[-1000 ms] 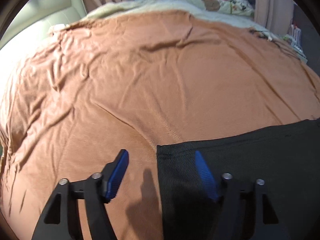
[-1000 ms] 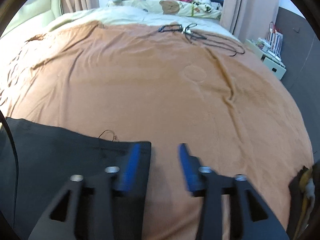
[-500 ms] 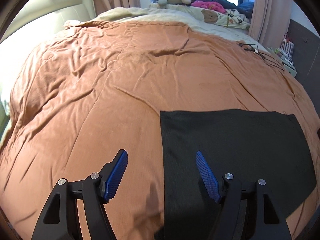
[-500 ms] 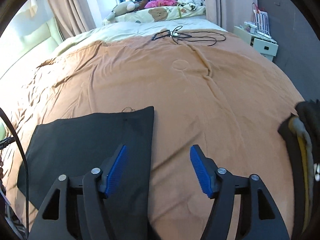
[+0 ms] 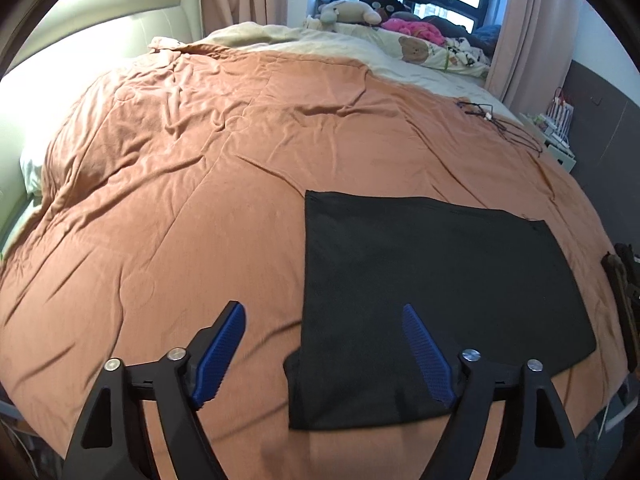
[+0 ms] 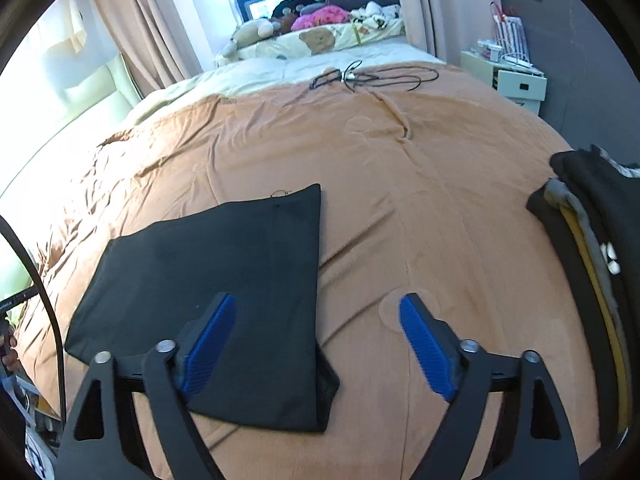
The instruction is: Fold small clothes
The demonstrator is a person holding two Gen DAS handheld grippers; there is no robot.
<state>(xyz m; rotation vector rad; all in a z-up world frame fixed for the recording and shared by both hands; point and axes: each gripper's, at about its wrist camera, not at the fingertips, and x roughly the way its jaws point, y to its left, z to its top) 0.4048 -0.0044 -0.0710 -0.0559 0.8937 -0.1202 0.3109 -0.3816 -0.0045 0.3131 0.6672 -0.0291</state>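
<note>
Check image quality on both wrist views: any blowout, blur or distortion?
Left wrist view: headboard blown out at upper left, bedspread bulges from the fisheye, black garment sharp. Right wrist view: left edge washed out by window light, clothes pile at right edge smeared and stretched.

We see the left gripper [image 5: 322,354] tipped steeply downward, its jaws having just been opening, now spread wide with nothing between the blue pads [image 5: 219,356]. The right gripper [image 6: 316,350] angles down less sharply, and its jaws have likewise just been opening; they stand wide apart and empty. At the left edge of the right wrist view, we catch fingers [image 6: 9,354].
</note>
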